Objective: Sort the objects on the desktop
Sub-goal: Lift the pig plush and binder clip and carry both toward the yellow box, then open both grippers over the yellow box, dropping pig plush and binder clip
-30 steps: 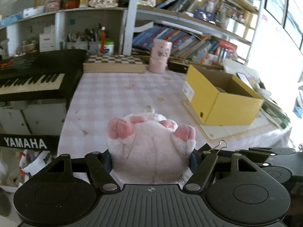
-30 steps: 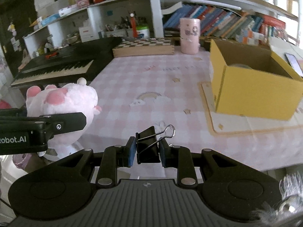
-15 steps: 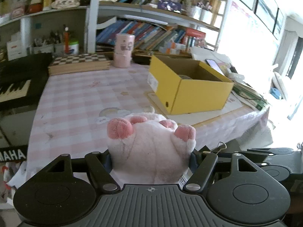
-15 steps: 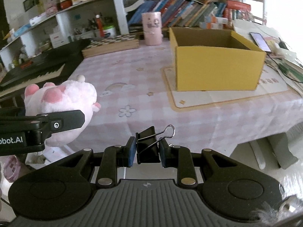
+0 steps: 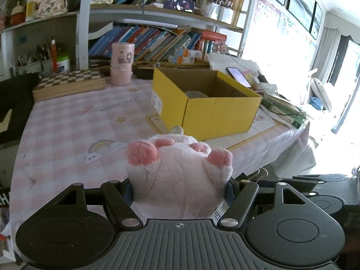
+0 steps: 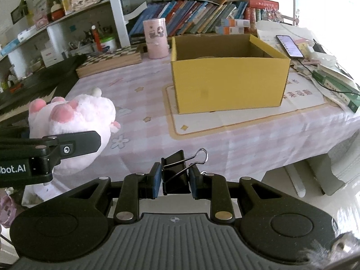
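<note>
Our left gripper [image 5: 180,189] and right gripper [image 6: 175,180] are matte black, ribbed, silver-screwed, with blue pads [image 6: 156,180].

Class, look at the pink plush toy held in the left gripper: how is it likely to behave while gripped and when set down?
The pink plush toy looks soft: it bulges above the left gripper, whose jaws press its sides, so it probably squashes. It seems light for its size. Being rounded, it may flop or roll when released.
</note>
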Demonstrator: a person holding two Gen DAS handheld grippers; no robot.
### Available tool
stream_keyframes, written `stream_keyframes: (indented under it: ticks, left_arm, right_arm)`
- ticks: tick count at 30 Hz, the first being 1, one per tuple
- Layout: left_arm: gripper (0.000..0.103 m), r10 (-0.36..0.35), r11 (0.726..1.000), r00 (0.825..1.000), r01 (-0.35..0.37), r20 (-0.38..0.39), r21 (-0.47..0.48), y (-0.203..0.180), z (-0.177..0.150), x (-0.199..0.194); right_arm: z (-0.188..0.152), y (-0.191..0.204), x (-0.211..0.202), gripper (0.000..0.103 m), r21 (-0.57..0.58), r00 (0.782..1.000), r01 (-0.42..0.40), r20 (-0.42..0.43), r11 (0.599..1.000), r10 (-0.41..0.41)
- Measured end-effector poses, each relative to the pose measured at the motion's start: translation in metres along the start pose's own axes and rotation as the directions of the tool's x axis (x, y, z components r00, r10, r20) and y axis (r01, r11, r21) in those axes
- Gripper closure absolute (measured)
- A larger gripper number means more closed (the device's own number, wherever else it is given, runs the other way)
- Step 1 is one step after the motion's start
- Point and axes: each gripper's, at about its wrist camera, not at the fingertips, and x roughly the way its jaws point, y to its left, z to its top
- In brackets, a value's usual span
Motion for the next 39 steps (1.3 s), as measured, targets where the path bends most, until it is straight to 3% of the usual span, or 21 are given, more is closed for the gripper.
stream_keyframes:
  ticks: [12, 22, 39]
  left_arm:
    - [0.031, -0.014, 1.0, 1.0, 0.014, -0.004, 0.011, -0.025, 0.026, 0.038]
    - [0.031, -0.027, 0.998, 0.999, 0.026, 0.035, 0.053, -0.054, 0.053, 0.075]
    - [0.031, 0.018, 0.997, 0.989, -0.028, 0.147, 0.065, -0.087, 0.119, 0.129]
  right_arm:
    - [0.026, -0.043, 0.018, 0.079, 0.005, 1.0, 0.011, -0.011, 1.0, -0.011]
    - [0.058, -0.085, 0.035, 0.079, -0.016, 1.0, 0.025, 0.01, 1.0, -0.025]
    - [0.148, -0.15, 0.049, 0.079, -0.102, 0.987, 0.001, 0.162, 0.995, 0.015]
